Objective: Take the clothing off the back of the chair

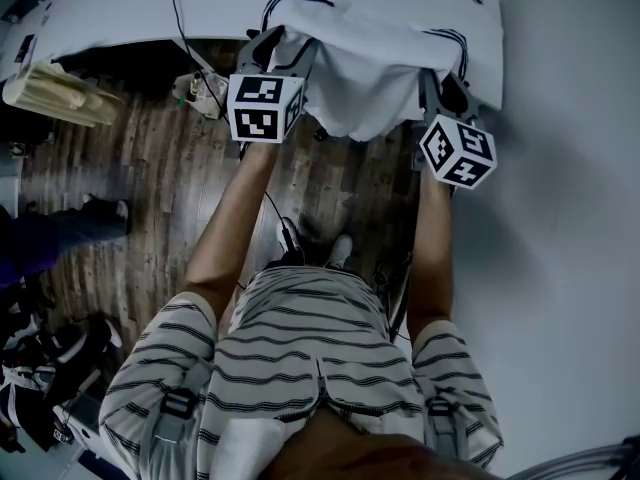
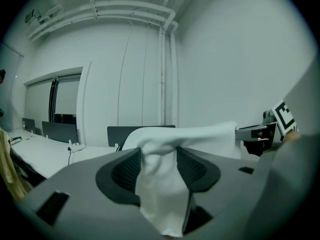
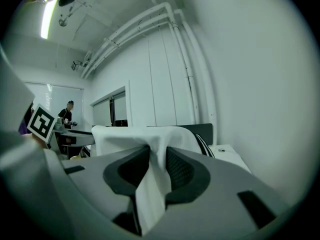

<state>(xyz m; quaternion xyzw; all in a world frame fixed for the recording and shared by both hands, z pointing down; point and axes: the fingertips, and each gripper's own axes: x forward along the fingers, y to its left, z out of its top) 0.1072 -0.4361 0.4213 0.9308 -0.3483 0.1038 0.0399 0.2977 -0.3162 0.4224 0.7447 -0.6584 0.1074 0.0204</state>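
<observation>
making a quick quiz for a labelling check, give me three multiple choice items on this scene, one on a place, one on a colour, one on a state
1. Where is the garment?
A. folded inside a basket
B. spread between the left gripper and the right gripper
C. hung on a wall hook

2. What is the garment's main colour?
A. white
B. red
C. black

3. How do the right gripper's jaws stand?
A. wide apart and empty
B. closed on a fold of the garment
C. shut together on nothing

Answers:
1 B: the head view shows the cloth running from one gripper to the other.
2 A: the cloth is white, with only thin dark stripes at its edges.
3 B: the right gripper view shows cloth pinched between both pads.
</observation>
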